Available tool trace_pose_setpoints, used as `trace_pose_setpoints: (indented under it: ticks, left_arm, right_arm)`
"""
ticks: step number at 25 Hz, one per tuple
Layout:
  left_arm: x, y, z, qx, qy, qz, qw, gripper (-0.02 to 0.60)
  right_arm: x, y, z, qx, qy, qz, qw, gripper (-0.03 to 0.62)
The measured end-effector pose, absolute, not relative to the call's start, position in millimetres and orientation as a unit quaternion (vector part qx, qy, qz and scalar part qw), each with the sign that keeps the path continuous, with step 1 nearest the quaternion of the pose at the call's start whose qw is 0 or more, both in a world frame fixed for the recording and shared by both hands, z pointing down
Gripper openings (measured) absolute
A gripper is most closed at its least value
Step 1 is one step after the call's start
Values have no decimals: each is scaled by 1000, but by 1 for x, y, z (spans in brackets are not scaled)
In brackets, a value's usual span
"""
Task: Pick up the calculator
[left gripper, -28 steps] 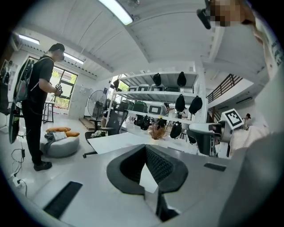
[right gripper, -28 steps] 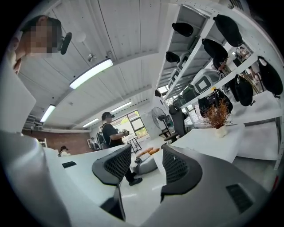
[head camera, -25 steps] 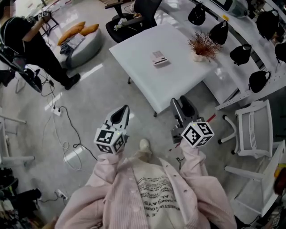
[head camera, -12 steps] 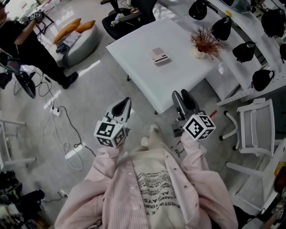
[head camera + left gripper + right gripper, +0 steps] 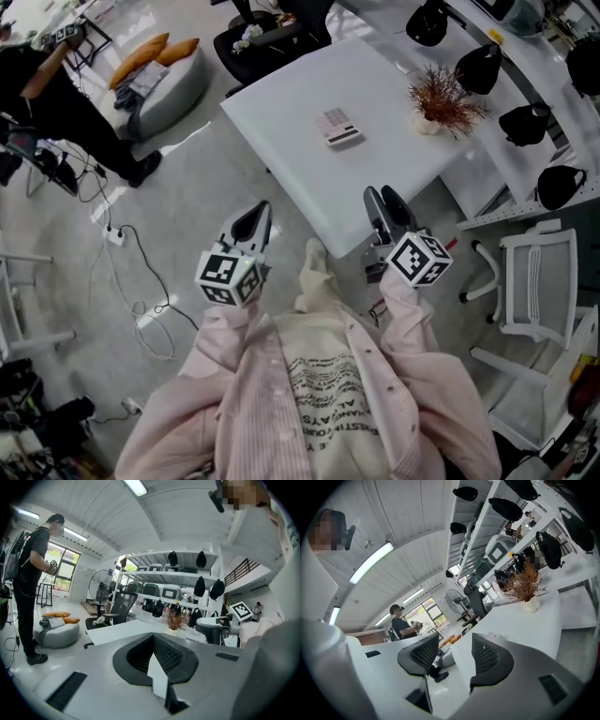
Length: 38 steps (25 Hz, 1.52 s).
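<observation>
The calculator (image 5: pixel 337 127) is a small flat rectangle with a pale pinkish body, rows of light keys and a dark strip along its near edge. It lies flat and alone near the middle of a white square surface (image 5: pixel 281 112), well apart from both tools. A dried reddish plant in a small white pot (image 5: pixel 439 97) stands toward the far right corner of the same surface, apart from the calculator.

The right tool (image 5: pixel 380 199) is held with its tips showing against the near right edge of the surface. Its two dark ribbed jaws stand clearly apart in the right gripper view, and only the surface edge and the floor show in the gap. It grips nothing and touches nothing.

The left tool (image 5: pixel 259 213) hangs over the floor (image 5: pixel 187 216), to the left of the near corner of the surface. In the left gripper view its jaws meet, with nothing between them.

Both tools are carried on pink sleeves (image 5: pixel 412 328).

A dark office chair (image 5: pixel 272 33) stands beyond the surface. A grey cushion with orange pillows (image 5: pixel 169 80) lies on the floor at the far left. A person in black (image 5: pixel 66 103) stands beside it. Cables (image 5: pixel 141 281) trail across the floor, and a white chair (image 5: pixel 530 281) stands at the right.
</observation>
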<state>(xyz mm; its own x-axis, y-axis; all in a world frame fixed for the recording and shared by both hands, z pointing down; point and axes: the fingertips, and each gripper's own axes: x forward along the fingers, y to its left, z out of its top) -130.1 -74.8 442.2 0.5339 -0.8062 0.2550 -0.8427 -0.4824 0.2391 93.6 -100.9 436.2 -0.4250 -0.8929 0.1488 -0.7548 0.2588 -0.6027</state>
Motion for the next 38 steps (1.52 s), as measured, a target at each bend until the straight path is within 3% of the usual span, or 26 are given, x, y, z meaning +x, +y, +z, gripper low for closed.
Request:
trace_pose_setpoints:
  ticks: [17, 38]
  left_arm:
    - [-99, -210, 499, 855, -461, 96, 217, 2]
    - [-58, -289, 584, 838, -443, 157, 278, 2]
  right_arm:
    - [101, -239, 514, -526, 744, -403, 81, 187]
    - [104, -314, 633, -526, 655, -537, 74, 187]
